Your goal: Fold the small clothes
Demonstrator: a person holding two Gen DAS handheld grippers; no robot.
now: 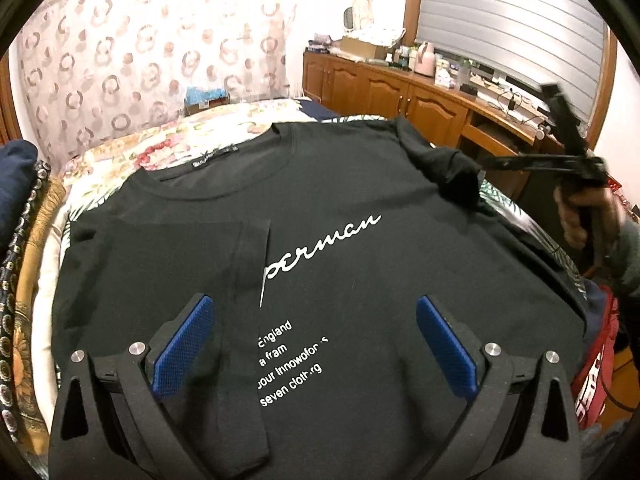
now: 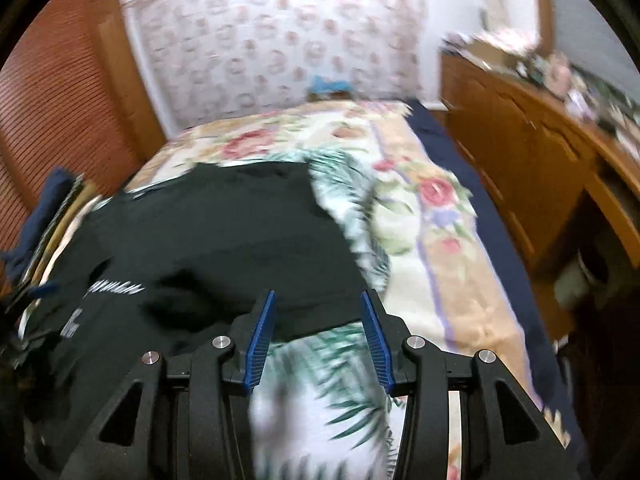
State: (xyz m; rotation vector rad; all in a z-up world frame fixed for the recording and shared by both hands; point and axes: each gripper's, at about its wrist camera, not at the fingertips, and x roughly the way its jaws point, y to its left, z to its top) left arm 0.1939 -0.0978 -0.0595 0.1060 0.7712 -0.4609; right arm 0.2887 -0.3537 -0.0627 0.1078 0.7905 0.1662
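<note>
On the floral bed (image 1: 120, 152) the black T-shirt (image 1: 360, 272) lies flat, collar toward twelve o'clock in the left wrist view, its long axis running from twelve to six. One sleeve is already folded in at nine o'clock; the other sleeve (image 1: 444, 168) bunches at two o'clock. The right tool (image 2: 318, 336), nearer that sleeve, has its jaws parted over the shirt's edge, pressing nothing. The left tool (image 1: 316, 344) hangs wide open and empty above the lower chest.

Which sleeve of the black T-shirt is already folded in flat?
The left sleeve, lying flat across the white lettering; the right sleeve is still bunched.
</note>
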